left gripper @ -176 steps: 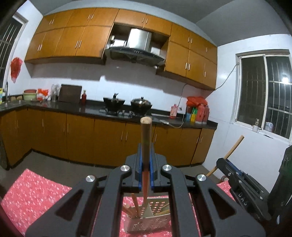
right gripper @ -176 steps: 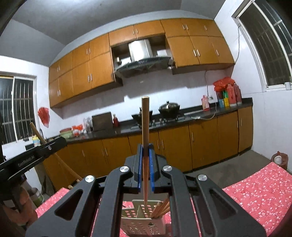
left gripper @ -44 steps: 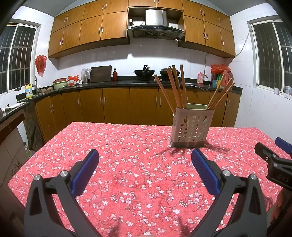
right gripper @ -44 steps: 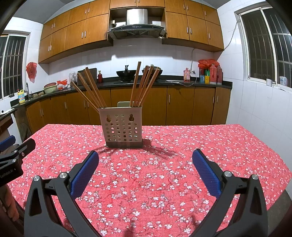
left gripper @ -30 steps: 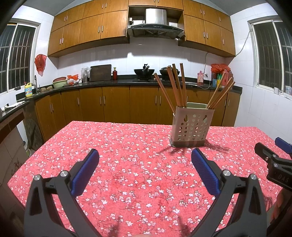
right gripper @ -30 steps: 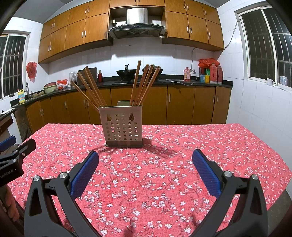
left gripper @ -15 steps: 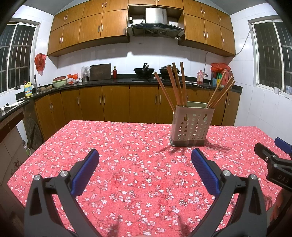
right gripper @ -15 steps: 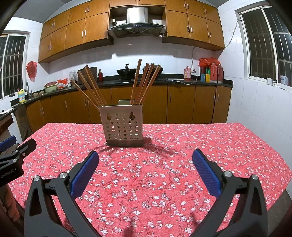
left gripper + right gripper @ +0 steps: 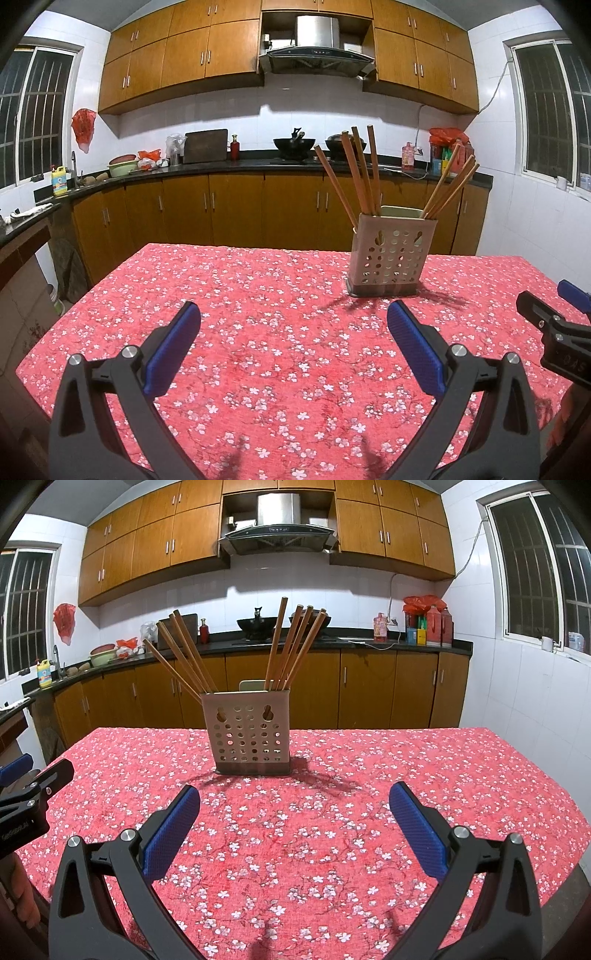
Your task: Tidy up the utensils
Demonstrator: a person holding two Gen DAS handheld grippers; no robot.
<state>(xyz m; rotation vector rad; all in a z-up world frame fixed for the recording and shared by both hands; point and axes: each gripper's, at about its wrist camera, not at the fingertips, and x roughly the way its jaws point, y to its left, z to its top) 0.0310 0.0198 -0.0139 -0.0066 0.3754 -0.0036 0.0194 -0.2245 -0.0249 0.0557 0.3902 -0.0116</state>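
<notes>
Where the table [image 9: 155,295] fills both views, it wears a red cloth [image 9: 332,834] printed all over with small white blossoms, its weave slightly nubby. Behind it runs a kitchen: orange-brown wooden cabinets [image 9: 184,59] above and below a dark counter [image 9: 369,642], white tiled walls, a steel hood [image 9: 277,520], barred windows [image 9: 546,110] at the sides.

Ahead of the left gripper [image 9: 293,321], beyond its right finger, stands the holder [image 9: 389,254], a pale rectangular caddy pierced with round holes and two keyhole slots. From the right gripper [image 9: 295,801] it sits straight ahead, nearer the left finger. Round brown wooden chopsticks [image 9: 291,646] lean out of it in two fans, one to each side; whether a divider splits them is hard to tell.

Both grippers hang with their fingers spread wide and empty, well short of the holder. Their pads [image 9: 171,350] are blue and finely ribbed, on black frames with silver bolts.
</notes>
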